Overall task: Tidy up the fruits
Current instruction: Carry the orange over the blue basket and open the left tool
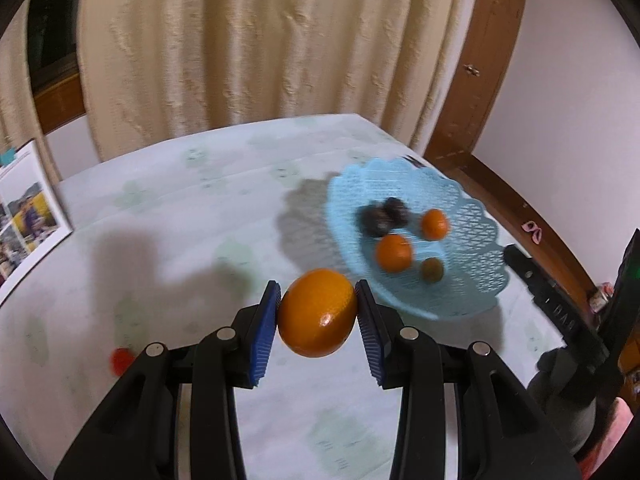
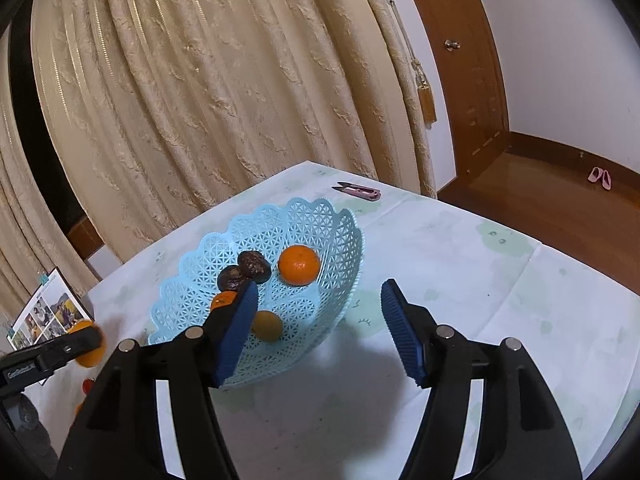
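Observation:
My left gripper (image 1: pixel 317 306) is shut on a large orange (image 1: pixel 317 312) and holds it above the table, left of a light blue lattice basket (image 1: pixel 472 276). The basket holds two small oranges (image 1: pixel 394 253), two dark fruits (image 1: pixel 384 216) and a small yellow-green fruit (image 1: pixel 433 269). In the right wrist view my right gripper (image 2: pixel 318 312) is open and empty, above the basket's (image 2: pixel 328 216) near right rim. The left gripper with the held orange (image 2: pixel 86 350) shows at the left edge. A small red fruit (image 1: pixel 122 360) lies on the table at the left.
The table (image 2: pixel 480 280) has a pale patterned cloth. A photo booklet (image 1: pixel 28 220) stands at the table's left edge. Small pink clippers (image 2: pixel 360 191) lie behind the basket. A curtain hangs behind the table; a wooden door and floor are at the right.

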The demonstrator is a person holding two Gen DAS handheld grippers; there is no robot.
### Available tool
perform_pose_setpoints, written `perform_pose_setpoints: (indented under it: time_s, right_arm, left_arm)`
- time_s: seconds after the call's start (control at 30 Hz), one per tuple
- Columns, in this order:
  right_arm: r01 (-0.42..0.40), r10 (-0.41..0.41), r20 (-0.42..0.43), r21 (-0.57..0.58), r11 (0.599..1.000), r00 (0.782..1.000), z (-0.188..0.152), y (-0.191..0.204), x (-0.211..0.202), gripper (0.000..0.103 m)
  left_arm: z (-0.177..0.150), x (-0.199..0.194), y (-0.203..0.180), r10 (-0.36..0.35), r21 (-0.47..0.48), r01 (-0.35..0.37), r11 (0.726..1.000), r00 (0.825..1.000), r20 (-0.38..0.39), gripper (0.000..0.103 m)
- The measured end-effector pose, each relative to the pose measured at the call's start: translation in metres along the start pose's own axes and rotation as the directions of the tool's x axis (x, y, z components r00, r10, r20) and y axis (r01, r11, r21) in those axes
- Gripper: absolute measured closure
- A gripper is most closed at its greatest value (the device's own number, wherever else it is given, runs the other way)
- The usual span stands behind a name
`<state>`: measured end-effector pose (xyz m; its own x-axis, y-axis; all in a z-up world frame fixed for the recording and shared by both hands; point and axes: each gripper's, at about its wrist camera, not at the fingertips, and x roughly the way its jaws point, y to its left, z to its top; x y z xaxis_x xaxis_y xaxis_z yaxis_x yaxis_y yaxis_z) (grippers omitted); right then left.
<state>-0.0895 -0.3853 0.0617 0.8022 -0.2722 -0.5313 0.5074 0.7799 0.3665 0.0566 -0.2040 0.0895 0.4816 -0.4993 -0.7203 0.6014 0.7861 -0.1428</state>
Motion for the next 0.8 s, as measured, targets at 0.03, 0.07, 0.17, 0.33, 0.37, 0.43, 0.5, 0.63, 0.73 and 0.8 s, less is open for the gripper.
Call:
perform_pose_setpoints:
  time_s: [0.03, 0.07, 0.17, 0.33, 0.37, 0.43, 0.5, 0.63, 0.73, 0.8]
  right_arm:
    - [0.002, -0.002, 0.003, 0.0, 1.0, 1.0, 0.0, 0.0, -0.001, 0.037]
    - [0.003, -0.003, 0.007, 0.0, 1.0, 1.0, 0.0, 0.0, -0.001, 0.037]
    - [0.0, 0.0, 0.006, 0.005, 1.0, 1.0, -0.001, 0.0, 0.0, 0.036]
    - [0.019, -0.019, 0.008, 0.038, 0.999, 1.0, 0.0, -0.006, -0.001, 0.036]
    - [0.023, -0.023, 0.01, 0.043, 0.999, 1.0, 0.0, -0.008, -0.001, 0.036]
    - [0.027, -0.028, 0.011, 0.056, 0.998, 1.0, 0.001, -0.01, -0.001, 0.036]
    - [0.028, -0.029, 0.01, 0.056, 0.998, 1.0, 0.001, -0.011, -0.001, 0.036]
    - [0.03, -0.03, 0.009, 0.049, 0.998, 1.0, 0.0, -0.01, -0.002, 0.036]
    - [0.033, -0.033, 0.01, 0.044, 0.999, 0.999, 0.0, -0.009, -0.002, 0.036]
    - [0.034, -0.035, 0.012, 0.04, 0.999, 0.999, -0.001, -0.008, -0.003, 0.036]
  left_arm:
    - [0.001, 0.003, -0.006, -0.009, 0.006, 0.009, 1.0, 1.0, -0.002, 0.064]
    - [0.003, 0.007, -0.014, -0.017, 0.012, 0.017, 1.0, 1.0, -0.004, 0.064]
    - [0.008, 0.019, -0.035, -0.046, 0.036, 0.047, 0.998, 0.999, -0.016, 0.064]
    - [0.01, 0.038, -0.064, -0.071, 0.075, 0.074, 0.994, 0.997, -0.044, 0.064]
    - [0.011, 0.042, -0.069, -0.075, 0.082, 0.079, 0.993, 0.996, -0.048, 0.064]
    - [0.011, 0.046, -0.075, -0.084, 0.091, 0.088, 0.992, 0.995, -0.051, 0.064]
    - [0.011, 0.046, -0.078, -0.09, 0.095, 0.093, 0.991, 0.995, -0.039, 0.063]
    - [0.014, 0.035, -0.073, -0.09, 0.085, 0.089, 0.992, 0.996, -0.003, 0.043]
    - [0.017, 0.023, -0.062, -0.08, 0.052, 0.079, 0.996, 0.997, 0.018, 0.035]
    - [0.019, 0.017, -0.053, -0.067, 0.032, 0.066, 0.997, 0.997, 0.026, 0.034]
